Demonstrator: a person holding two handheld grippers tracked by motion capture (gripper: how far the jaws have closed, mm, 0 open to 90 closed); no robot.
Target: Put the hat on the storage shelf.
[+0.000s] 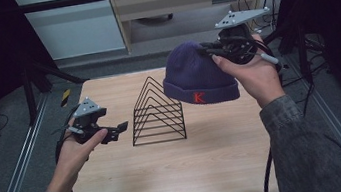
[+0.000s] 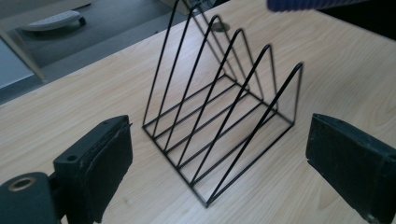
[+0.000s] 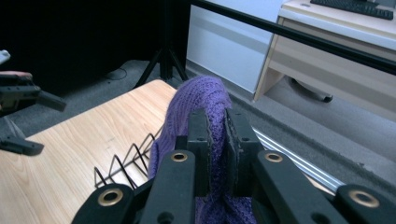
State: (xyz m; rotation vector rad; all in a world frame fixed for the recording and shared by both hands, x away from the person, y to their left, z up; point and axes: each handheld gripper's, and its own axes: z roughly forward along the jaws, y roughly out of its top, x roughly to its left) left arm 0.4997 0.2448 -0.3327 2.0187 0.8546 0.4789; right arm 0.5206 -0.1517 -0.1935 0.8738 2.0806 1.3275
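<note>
High view: my right gripper (image 1: 210, 52) pinches the purple knitted beanie (image 1: 196, 74) aloft at two o'clock of the black wire rack (image 1: 156, 112); left gripper (image 1: 115, 131) spread; placing remains, I judge.

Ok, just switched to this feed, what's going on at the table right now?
A person works two handheld claws over a wooden table. The right claw is shut on a purple knit beanie, holding it in the air above and just right of a black wire rack that stands upright mid-table. The left claw is open and holds nothing, pointed at the rack from its left side without touching it.
</note>
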